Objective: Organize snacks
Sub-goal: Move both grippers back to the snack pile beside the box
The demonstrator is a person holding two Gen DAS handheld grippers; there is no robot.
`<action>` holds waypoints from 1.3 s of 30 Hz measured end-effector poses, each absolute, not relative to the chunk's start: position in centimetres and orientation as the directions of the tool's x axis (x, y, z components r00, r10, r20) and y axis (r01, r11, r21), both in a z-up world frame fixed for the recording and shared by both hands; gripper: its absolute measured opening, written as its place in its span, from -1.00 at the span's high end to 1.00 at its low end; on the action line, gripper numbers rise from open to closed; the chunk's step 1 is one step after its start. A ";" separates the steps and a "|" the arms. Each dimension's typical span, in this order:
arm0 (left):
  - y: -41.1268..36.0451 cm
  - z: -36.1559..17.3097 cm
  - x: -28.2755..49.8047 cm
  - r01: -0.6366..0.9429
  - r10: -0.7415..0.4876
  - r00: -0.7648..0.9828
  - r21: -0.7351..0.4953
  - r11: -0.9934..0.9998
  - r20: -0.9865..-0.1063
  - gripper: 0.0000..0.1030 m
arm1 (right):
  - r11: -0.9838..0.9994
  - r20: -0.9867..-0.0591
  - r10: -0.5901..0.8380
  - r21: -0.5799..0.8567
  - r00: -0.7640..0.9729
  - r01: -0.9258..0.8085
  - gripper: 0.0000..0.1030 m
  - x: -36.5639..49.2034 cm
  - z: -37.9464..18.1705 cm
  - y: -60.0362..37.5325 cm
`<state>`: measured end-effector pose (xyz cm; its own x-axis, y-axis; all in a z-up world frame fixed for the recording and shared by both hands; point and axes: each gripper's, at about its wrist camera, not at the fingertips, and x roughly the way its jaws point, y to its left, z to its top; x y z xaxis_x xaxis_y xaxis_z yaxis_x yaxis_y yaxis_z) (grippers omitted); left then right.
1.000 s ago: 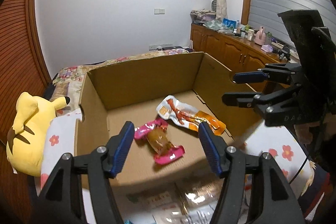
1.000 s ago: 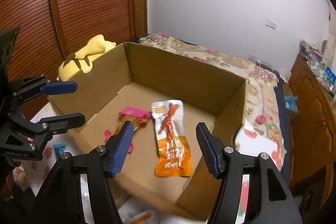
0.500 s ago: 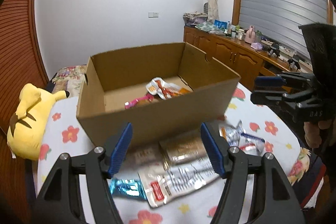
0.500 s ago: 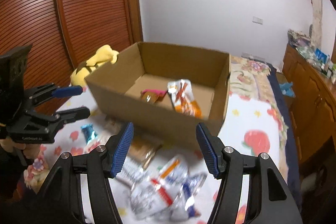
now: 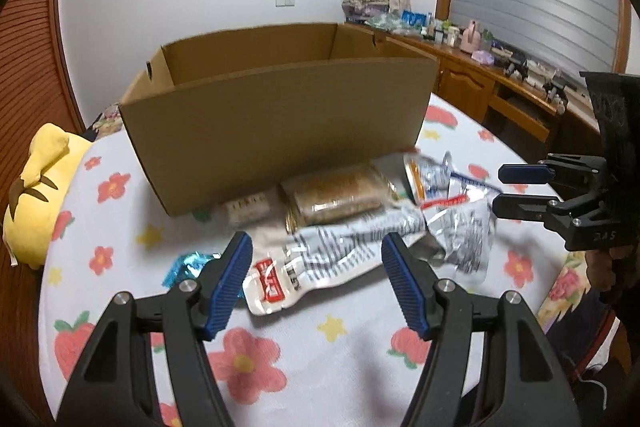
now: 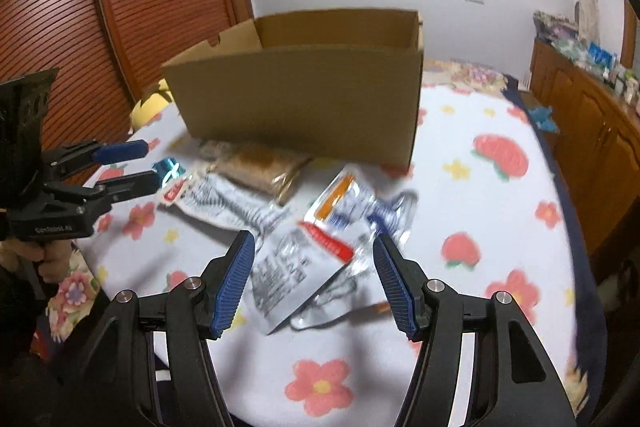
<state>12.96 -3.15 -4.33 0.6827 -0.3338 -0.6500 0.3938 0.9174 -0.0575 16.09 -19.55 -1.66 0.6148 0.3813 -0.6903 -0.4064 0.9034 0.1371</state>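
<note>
Landmark: the cardboard box (image 5: 276,115), open at the top, standing on the bench (image 5: 280,359), which is covered by a white cloth printed with flowers and strawberries.

Snacks: all visible snacks lie on the bench in front of the box's near wall.
- A brown packet in clear wrap (image 5: 336,193) lies closest to the box, touching or nearly touching its near wall.
- A long white packet with black print and a red label (image 5: 320,263) lies in front of the brown packet, farther from the box.
- A crumpled white packet with orange and red-blue markings (image 6: 340,215) lies in front of the box's right corner.
- A small blue foil packet (image 5: 186,265) lies in front of the box's left part, beside the white packet's red-label end.
- The box interior is hidden by its near wall in both views.

Left gripper (image 5: 316,279): jaws open, nothing between the pads; it hangs above the long white packet, in front of the box.

Right gripper (image 6: 312,277): jaws open, no grip; it hangs above the crumpled packet, in front of the box.

A yellow plush toy (image 5: 34,187) lies left of the box.
</note>
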 end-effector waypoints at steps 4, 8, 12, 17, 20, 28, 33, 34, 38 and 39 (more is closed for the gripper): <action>-3.9 -4.9 12.7 0.413 -0.339 0.672 -0.046 0.909 -0.658 -0.32 | 0.899 -0.695 0.389 0.143 0.605 -0.414 -0.23 15.4 -2.8 -18.7; -5.3 -5.5 12.7 0.456 -0.342 0.653 -0.009 0.890 -0.676 -0.32 | 0.899 -0.698 0.389 0.144 0.602 -0.414 -0.23 14.9 -3.3 -18.4; -6.7 -6.0 13.3 0.501 -0.333 0.630 0.039 0.864 -0.702 -0.32 | 0.899 -0.695 0.393 0.154 0.602 -0.409 -0.23 14.9 -3.4 -18.5; -8.1 -6.2 14.5 0.547 -0.326 0.606 0.082 0.833 -0.725 -0.32 | 0.898 -0.690 0.401 0.164 0.602 -0.409 -0.23 14.5 -3.5 -18.6; -8.9 -6.3 15.3 0.585 -0.331 0.575 0.094 0.805 -0.748 -0.36 | 0.897 -0.690 0.405 0.172 0.600 -0.407 -0.23 14.5 -3.6 -18.8; -9.5 -7.4 16.6 0.619 -0.332 0.532 0.090 0.780 -0.779 -0.47 | 0.893 -0.684 0.421 0.198 0.595 -0.404 -0.23 14.5 -3.8 -18.9; -9.8 -8.0 16.7 0.621 -0.295 0.562 0.159 0.768 -0.772 -0.54 | 0.890 -0.681 0.432 0.214 0.591 -0.403 -0.23 14.5 -3.9 -19.0; -9.9 -8.0 16.7 0.624 -0.294 0.564 0.165 0.764 -0.772 -0.54 | 0.890 -0.682 0.431 0.215 0.591 -0.402 -0.23 14.5 -4.0 -19.0; -10.0 -8.0 16.6 0.626 -0.290 0.558 0.165 0.762 -0.777 -0.51 | 0.893 -0.682 0.428 0.216 0.593 -0.396 -0.23 14.6 -4.0 -19.2; -10.0 -8.0 16.6 0.624 -0.287 0.553 0.161 0.764 -0.782 -0.47 | 0.893 -0.682 0.428 0.217 0.593 -0.395 -0.23 14.7 -4.0 -19.1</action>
